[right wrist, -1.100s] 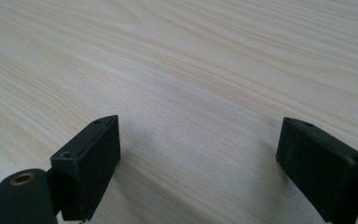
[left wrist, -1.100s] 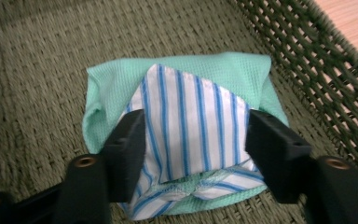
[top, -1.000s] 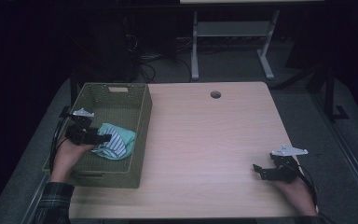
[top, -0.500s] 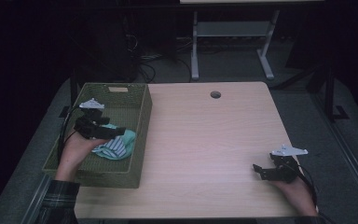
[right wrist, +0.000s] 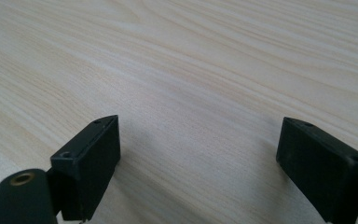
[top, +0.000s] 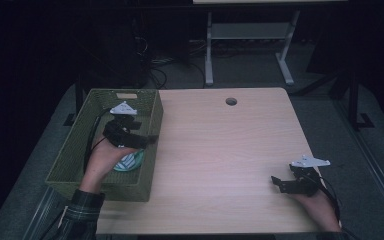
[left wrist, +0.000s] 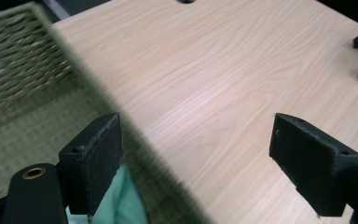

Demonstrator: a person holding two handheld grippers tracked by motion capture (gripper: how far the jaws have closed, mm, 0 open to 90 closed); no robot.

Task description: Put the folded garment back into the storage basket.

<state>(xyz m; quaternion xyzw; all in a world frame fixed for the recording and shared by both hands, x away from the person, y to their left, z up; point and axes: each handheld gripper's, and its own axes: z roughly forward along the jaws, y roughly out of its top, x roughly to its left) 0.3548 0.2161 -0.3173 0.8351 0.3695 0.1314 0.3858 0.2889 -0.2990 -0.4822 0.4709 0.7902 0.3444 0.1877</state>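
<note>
Cloth (top: 130, 161) lies crumpled (no clear long axis) in the green basket (top: 70, 160), at its right wall; left gripper (top: 139, 140) has lifted away, released. Right gripper (top: 280, 182) rests released, near right.

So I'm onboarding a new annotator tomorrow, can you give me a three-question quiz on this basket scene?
1. True or false: the left gripper is shut on the pale green cloth.
2. Where does the cloth lie? A) on the bare table B) inside the green basket C) under the right gripper
3. Fill in: the right gripper rests low at the table's near right corner with its jaws ____.

Key
1. False: in the left gripper view its jaws stand wide apart, above the basket's rim, with the cloth below them.
2. B
3. open, nothing between them but bare wood.
</note>
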